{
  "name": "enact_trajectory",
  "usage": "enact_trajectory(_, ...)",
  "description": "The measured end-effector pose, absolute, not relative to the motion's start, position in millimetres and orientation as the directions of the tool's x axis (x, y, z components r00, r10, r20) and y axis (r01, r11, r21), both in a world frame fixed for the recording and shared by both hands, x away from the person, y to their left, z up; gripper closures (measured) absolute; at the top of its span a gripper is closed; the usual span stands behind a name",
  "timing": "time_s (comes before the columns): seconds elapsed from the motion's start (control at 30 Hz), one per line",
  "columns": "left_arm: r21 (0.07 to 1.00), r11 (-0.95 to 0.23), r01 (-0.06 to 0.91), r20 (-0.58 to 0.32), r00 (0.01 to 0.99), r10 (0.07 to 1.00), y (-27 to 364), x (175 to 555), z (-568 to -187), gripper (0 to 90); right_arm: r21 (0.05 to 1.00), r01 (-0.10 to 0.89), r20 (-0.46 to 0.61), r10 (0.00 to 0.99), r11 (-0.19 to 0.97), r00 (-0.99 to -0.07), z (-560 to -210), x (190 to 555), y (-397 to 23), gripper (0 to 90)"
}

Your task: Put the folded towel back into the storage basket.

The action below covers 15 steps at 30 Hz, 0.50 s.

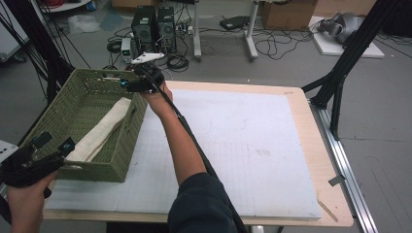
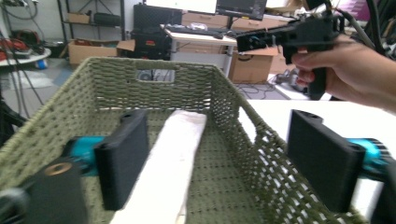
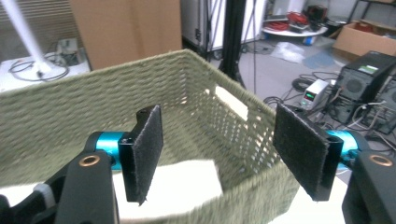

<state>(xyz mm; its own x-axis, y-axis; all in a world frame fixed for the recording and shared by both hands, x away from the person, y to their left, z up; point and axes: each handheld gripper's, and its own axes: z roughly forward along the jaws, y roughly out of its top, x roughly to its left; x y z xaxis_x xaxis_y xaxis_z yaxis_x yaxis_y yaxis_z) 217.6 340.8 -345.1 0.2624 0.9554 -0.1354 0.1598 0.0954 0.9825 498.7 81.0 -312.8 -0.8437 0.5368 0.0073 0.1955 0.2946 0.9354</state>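
Two spread grippers, left and right, above cloth inside basket.

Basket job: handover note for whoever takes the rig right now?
Left hand-held gripper: open, nothing between the pads, at the near end of the green woven basket.
Right hand-held gripper: open, empty, at the basket's far right corner.
Folded white cloth: lies lengthwise inside the basket, free of both grippers.
Basket sits at the left edge of the white table mat.
Done: cloth is in the basket.
Left: probably just drawing both grippers clear; check the cloth lies flat.
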Motion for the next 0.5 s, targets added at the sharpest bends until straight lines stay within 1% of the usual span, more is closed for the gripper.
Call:
enact_trajectory(0.03,0.983,0.088,0.162,-0.131,0.275,0.952,340.1,217.9,-345.0,15.9,0.933,0.191,0.002,0.528,0.304,-0.85,-313.3,496.4,76.7,31.8)
enact_trajectory(0.1,0.983,0.082,0.163,-0.128,0.297,0.946,338.0,218.4,-345.0,15.8,0.931,0.185,-0.006,0.517,0.316,-0.856,-313.3,492.2,67.9,29.4)
enact_trajectory(0.2,0.983,0.084,0.163,-0.134,0.323,0.937,334.5,219.4,-344.9,15.8,0.934,0.188,0.005,0.514,0.303,-0.858,-312.9,485.1,54.8,27.9)
enact_trajectory(0.33,0.983,0.08,0.163,-0.134,0.349,0.928,328.6,221.3,-344.9,16.0,0.931,0.196,0.012,0.51,0.308,-0.86,-313.4,478.6,40.1,21.3)
enact_trajectory(0.5,0.985,0.068,0.16,-0.125,0.384,0.915,320.5,223.6,-344.1,15.9,0.936,0.189,0.011,0.51,0.297,-0.86,-312.7,470.3,21.2,19.3)
